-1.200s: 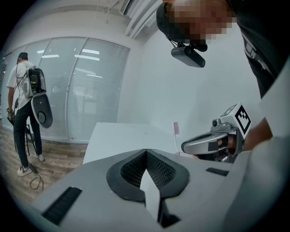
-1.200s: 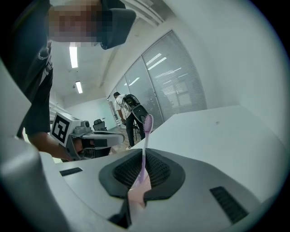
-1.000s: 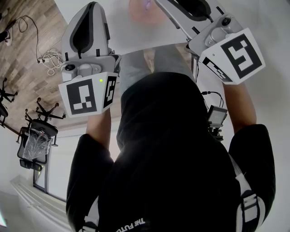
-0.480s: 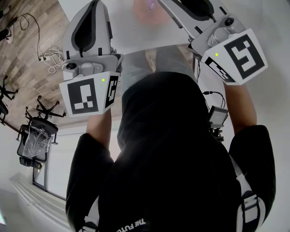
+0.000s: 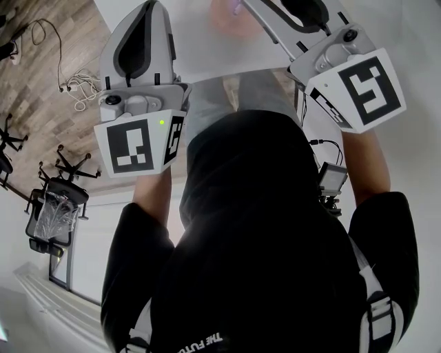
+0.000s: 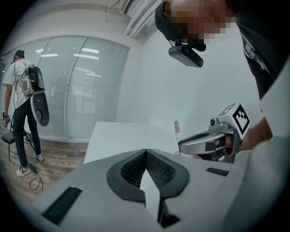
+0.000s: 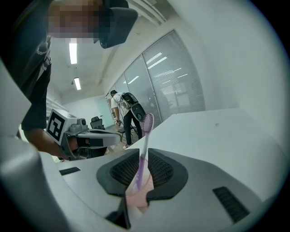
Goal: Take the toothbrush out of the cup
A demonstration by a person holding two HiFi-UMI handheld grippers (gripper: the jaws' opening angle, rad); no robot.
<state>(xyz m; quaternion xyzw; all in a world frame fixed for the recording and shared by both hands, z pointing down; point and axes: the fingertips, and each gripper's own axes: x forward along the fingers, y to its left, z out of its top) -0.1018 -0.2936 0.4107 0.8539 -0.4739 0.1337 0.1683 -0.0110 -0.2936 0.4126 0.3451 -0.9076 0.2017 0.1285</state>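
A purple toothbrush (image 7: 146, 136) stands tilted in a pink cup (image 7: 138, 197) on the white table (image 7: 217, 131). In the right gripper view my right gripper (image 7: 143, 150) is shut on the toothbrush handle just above the cup, one jaw on each side, the bristle head sticking up above them. My left gripper (image 6: 146, 151) is shut with nothing in it. It hovers left of the cup (image 6: 194, 156) and points at the table. From there the brush head (image 6: 176, 128) shows beside my right gripper (image 6: 182, 147). In the head view the cup (image 5: 224, 15) is a blur at the top edge.
A person with a backpack (image 6: 20, 90) stands on the wooden floor by a glass wall beyond the table's far side. Office chairs (image 5: 55, 200) and loose cables (image 5: 76, 86) lie on the floor at my left. My own dark torso fills most of the head view.
My left gripper has drifted slightly to the right and forward. The right gripper has stayed at the cup, barely moving.
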